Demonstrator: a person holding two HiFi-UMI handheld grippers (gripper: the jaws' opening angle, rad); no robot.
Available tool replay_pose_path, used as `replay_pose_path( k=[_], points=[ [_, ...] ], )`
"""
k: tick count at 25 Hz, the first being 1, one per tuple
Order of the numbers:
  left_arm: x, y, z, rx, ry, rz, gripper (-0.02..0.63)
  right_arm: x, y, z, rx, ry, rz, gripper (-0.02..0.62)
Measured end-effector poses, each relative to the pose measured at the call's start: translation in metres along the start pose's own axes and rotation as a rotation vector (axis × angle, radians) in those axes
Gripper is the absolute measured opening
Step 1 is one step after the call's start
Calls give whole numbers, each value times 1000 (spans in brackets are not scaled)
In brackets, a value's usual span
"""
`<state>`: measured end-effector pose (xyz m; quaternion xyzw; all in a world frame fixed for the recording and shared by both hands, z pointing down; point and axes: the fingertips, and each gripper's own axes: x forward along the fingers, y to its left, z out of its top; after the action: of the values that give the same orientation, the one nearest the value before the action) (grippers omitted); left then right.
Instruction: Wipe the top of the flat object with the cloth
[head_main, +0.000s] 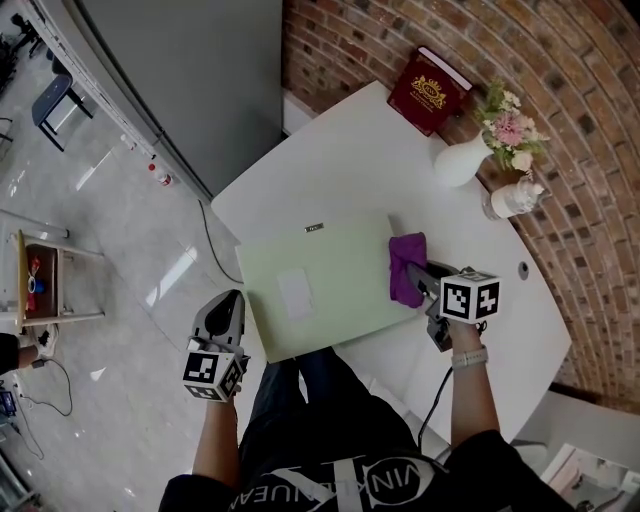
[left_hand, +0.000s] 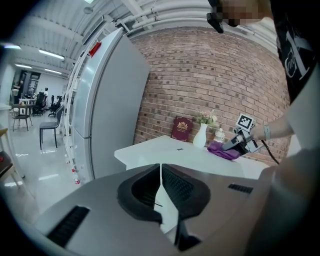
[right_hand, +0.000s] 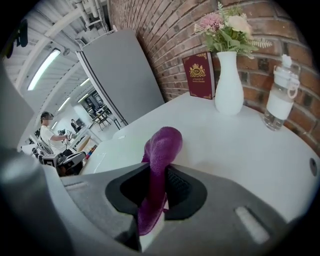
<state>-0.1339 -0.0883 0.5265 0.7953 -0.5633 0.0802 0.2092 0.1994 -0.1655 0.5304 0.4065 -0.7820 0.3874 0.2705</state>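
A pale green flat laptop (head_main: 318, 280) lies closed on the white table (head_main: 340, 150), near its front edge. My right gripper (head_main: 418, 283) is shut on a purple cloth (head_main: 405, 265), which rests on the laptop's right edge. In the right gripper view the cloth (right_hand: 159, 165) is pinched between the jaws and bulges out ahead of them. My left gripper (head_main: 222, 318) hovers off the table's front left corner, shut with nothing in it; in the left gripper view its jaws meet. From there the purple cloth (left_hand: 223, 150) and the right gripper (left_hand: 239, 142) show far off.
At the table's far side against the brick wall stand a dark red book (head_main: 428, 90), a white vase with flowers (head_main: 465, 158) and a clear bottle (head_main: 512, 198). A grey cabinet (head_main: 200, 80) stands left of the table. A cable (head_main: 215, 245) trails on the floor.
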Motion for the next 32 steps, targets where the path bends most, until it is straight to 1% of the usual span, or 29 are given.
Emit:
replay_pose_path(
  k=[3, 6, 8, 9, 11, 13, 17, 23, 26, 29, 32],
  points=[
    [-5, 2, -1, 5, 10, 3, 17, -5, -7, 4, -47, -30, -77, 63],
    [-10, 2, -4, 9, 7, -10, 17, -14, -6, 12, -150, -105, -175, 63],
    [-13, 2, -5, 11, 8, -21, 17, -20, 7, 18, -198, -166, -203, 63],
    [-15, 2, -7, 13, 8, -29, 17, -23, 16, 20, -207, -196, -198, 63],
    [-20, 2, -11, 15, 8, -44, 17, -26, 41, 21, -202, -250, -157, 63],
    [-26, 2, -13, 15, 7, -58, 17, -26, 70, 19, -181, -282, -89, 63],
    [-35, 1, -14, 22, 1, -99, 17, -19, 136, 4, -145, -303, 49, 63],
    [-51, 1, -21, 26, 3, -154, 17, 6, 230, -35, -162, -253, 209, 63],
    [-56, 1, -27, 26, 6, -175, 17, 15, 269, -53, -142, -228, 295, 63],
    [-60, 1, -29, 21, -2, -187, 17, 25, 298, -73, -127, -191, 364, 63],
    [-65, 0, -35, 14, 0, -186, 17, 37, 309, -96, -152, -138, 390, 63]
  ],
)
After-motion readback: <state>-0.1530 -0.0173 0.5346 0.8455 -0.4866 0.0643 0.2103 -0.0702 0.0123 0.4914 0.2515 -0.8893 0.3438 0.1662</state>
